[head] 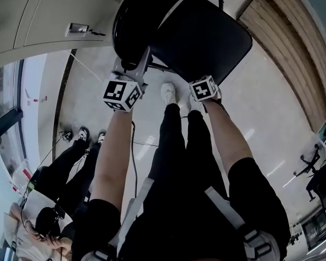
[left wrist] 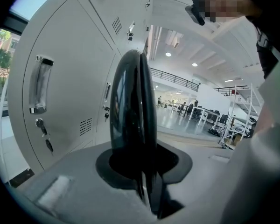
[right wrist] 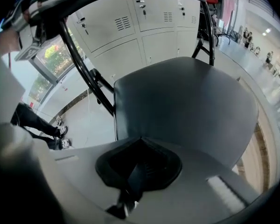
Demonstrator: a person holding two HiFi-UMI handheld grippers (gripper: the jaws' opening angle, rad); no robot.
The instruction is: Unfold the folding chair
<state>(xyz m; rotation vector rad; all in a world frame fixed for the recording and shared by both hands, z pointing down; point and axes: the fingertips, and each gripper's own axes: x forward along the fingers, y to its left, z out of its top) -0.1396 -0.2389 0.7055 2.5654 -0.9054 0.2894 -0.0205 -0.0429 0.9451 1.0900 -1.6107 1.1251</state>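
Beside the grey lockers (left wrist: 60,101), my left gripper (left wrist: 144,171) clamps the glossy black backrest (left wrist: 133,106) of the folding chair (head: 204,37), its rim edge-on between my fingers. My right gripper (right wrist: 139,164), fingers pressed together and empty, points down at the seat (right wrist: 186,101), near its edge.

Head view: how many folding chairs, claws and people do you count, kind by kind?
Black padded folding chair: 1
Handheld claws with marker cubes: 2 (left claw, right claw)
People in black trousers: 2 (wearer, bystander)
Total: 5
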